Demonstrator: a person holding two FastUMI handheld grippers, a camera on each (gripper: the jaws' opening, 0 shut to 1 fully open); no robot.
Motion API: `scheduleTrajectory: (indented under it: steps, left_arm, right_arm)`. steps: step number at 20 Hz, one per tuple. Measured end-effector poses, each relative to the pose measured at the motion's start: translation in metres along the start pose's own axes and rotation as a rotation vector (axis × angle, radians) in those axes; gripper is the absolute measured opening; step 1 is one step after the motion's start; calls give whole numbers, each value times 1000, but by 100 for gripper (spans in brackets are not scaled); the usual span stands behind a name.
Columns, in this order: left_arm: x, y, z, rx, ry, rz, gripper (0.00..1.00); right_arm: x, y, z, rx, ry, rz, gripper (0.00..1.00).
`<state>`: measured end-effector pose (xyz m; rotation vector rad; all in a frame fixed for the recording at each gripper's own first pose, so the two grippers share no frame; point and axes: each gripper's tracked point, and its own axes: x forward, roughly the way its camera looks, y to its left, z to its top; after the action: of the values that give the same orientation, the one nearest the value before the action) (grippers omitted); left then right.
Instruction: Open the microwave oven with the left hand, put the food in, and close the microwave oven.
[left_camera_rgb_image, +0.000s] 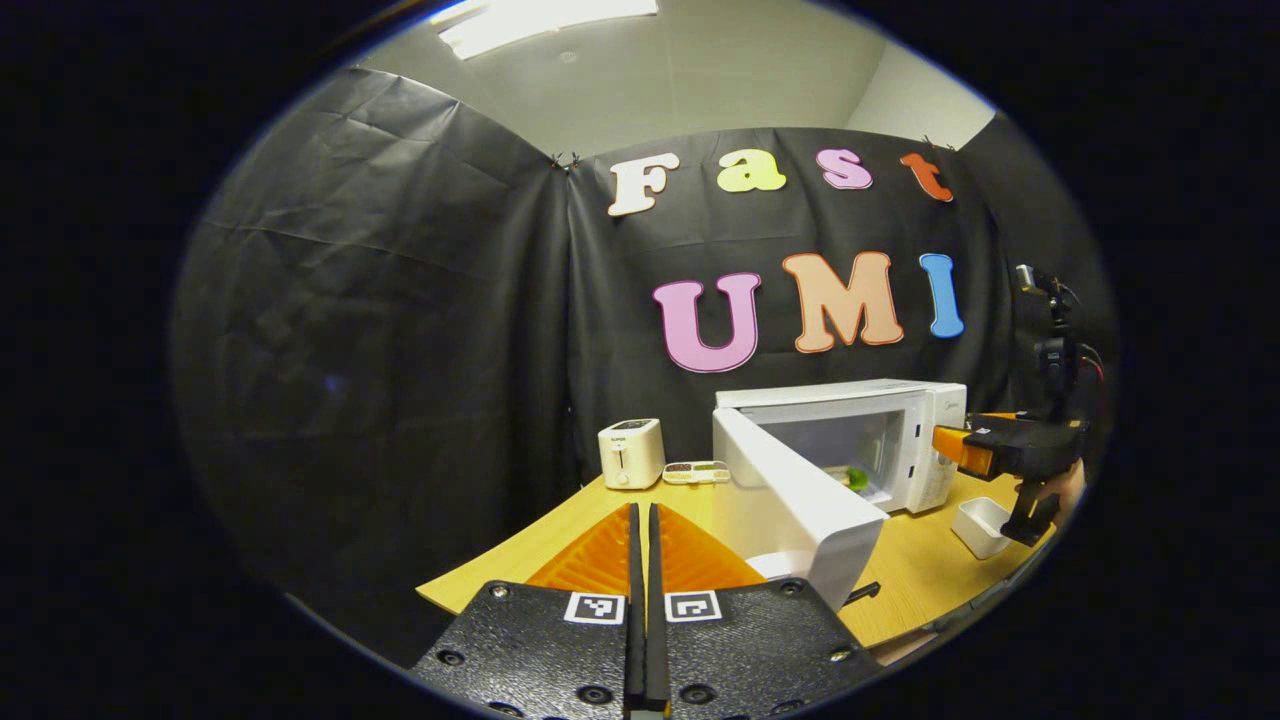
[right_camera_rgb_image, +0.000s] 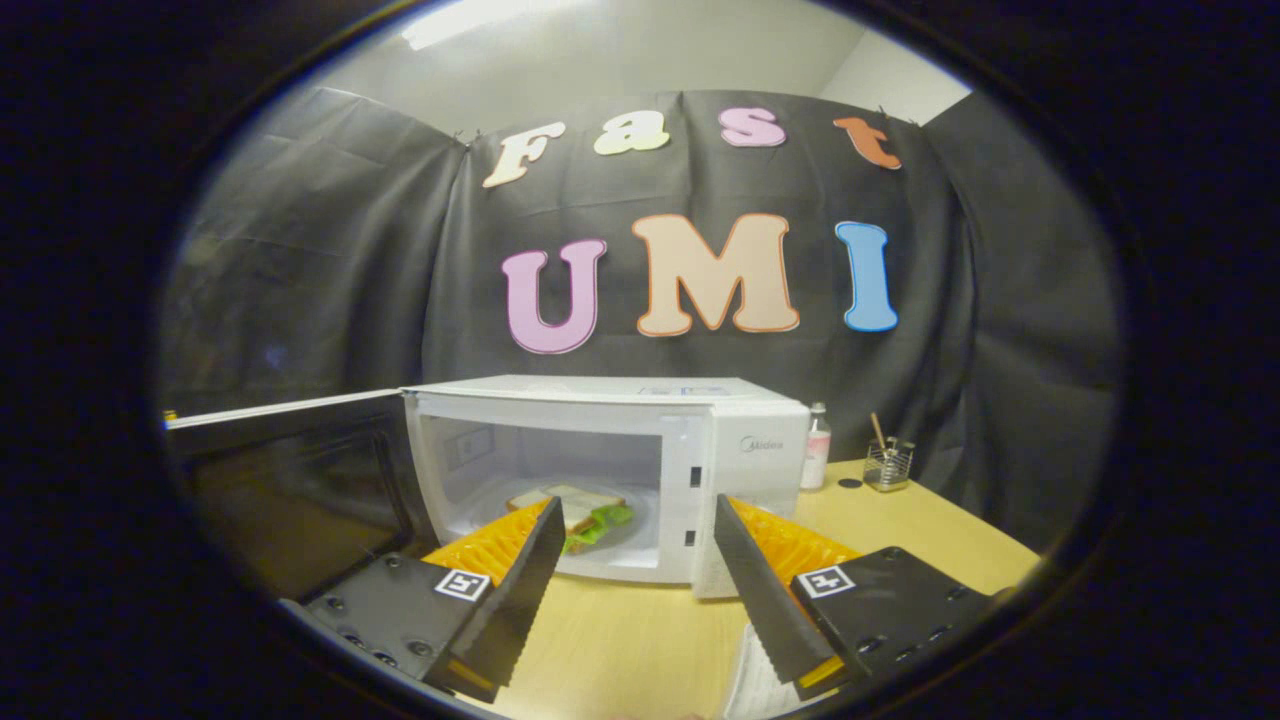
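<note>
Microwave oven (right_camera_rgb_image: 610, 470), white, door (right_camera_rgb_image: 290, 480) open, sandwich (right_camera_rgb_image: 575, 510) inside.

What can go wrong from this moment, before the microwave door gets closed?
1. The right gripper hangs open just in front of the microwave cavity; a swinging door might strike it.
2. The left gripper is shut and apart from the door, so a push could slip.
3. The sandwich lies near the front and may be jolted.
</note>
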<state>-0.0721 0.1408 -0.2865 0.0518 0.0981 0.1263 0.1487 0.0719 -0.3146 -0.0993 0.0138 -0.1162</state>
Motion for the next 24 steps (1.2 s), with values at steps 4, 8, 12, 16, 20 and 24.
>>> scheduleTrajectory:
  steps: [4, 8, 12, 16, 20, 24]
  left_arm:
    - [0, -8, 1, -8, 0, -24, 1]
    - [-2, -17, 2, -2, -4, -42, 1]
    - [1, -28, 1, -4, -2, -55, 2]
    - [-3, -44, 2, -12, -10, -79, 1]
    - [-5, -68, 3, -41, -7, -124, 1]
    - [-3, -84, 5, -39, -6, -142, 1]
  right_arm:
    - [-24, -14, 12, -11, -13, -6, 92]
    - [-47, -30, 21, -26, -14, -5, 92]
    - [-75, -56, 23, -23, -10, -36, 93]
    - [-99, -85, 34, -33, -34, -71, 93]
    - [-116, -112, 39, -45, -43, -81, 93]
    - [-128, -129, 48, -35, -76, -76, 93]
